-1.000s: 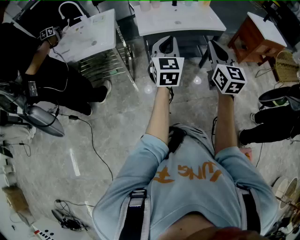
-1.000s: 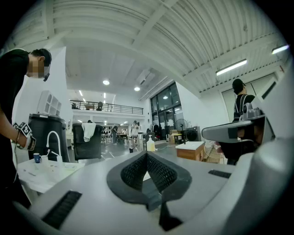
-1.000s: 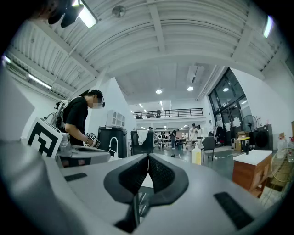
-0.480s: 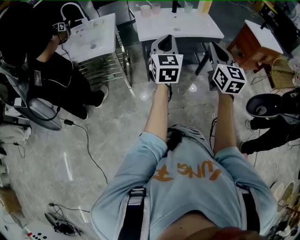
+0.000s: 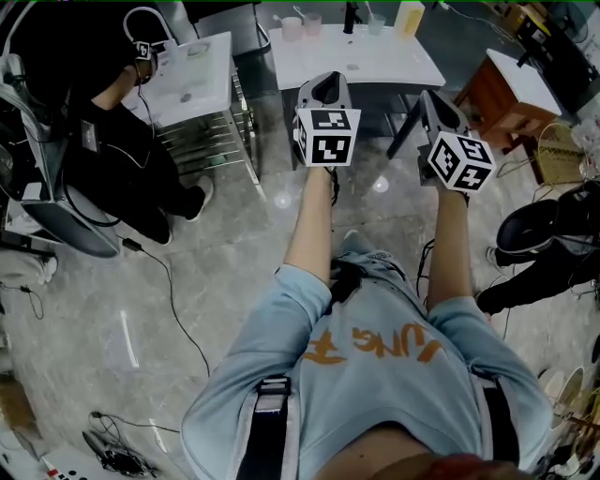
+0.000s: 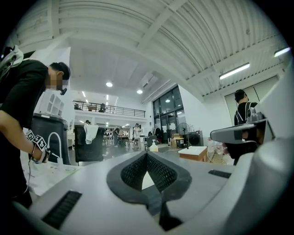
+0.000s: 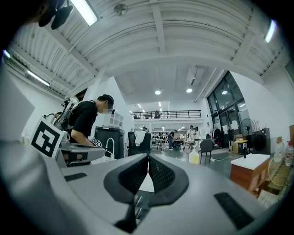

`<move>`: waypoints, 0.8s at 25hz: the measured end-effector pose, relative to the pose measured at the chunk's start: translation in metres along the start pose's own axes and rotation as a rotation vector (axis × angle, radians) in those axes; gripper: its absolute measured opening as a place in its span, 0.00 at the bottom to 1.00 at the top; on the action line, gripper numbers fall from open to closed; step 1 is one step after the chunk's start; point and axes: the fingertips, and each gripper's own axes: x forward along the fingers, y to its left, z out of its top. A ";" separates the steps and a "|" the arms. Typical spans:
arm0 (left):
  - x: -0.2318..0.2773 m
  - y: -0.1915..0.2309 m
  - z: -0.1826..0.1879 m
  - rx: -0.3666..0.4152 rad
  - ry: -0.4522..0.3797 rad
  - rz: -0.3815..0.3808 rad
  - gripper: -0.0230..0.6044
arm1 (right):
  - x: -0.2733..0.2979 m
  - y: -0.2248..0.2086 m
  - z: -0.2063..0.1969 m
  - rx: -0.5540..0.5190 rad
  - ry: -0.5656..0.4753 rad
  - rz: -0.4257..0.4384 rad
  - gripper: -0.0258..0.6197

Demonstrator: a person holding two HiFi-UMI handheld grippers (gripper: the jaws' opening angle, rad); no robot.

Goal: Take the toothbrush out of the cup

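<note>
Both the left gripper (image 6: 147, 155) and right gripper (image 7: 148, 157) are clenched empty, well short of the cups (image 5: 292, 28) on the white table (image 5: 375, 61).

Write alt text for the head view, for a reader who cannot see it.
Seen from above, a person in a light blue shirt holds the left gripper and the right gripper out toward a white table with small cups at its far edge. Another person, in black, is at left.

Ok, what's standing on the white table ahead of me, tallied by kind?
On the white table, head view:
Small pale cups: 3
Slim dark bottle: 1
Yellow bottle: 1
Total: 5
</note>
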 end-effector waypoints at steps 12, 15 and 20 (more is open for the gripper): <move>0.045 0.016 -0.002 0.002 0.010 0.009 0.05 | 0.061 -0.019 -0.001 0.001 0.008 0.041 0.08; 0.067 0.024 -0.010 -0.005 0.017 0.013 0.05 | 0.088 -0.027 -0.008 -0.010 0.012 0.051 0.08; 0.115 0.038 -0.026 -0.028 0.031 0.012 0.05 | 0.134 -0.046 -0.028 -0.009 0.056 0.053 0.08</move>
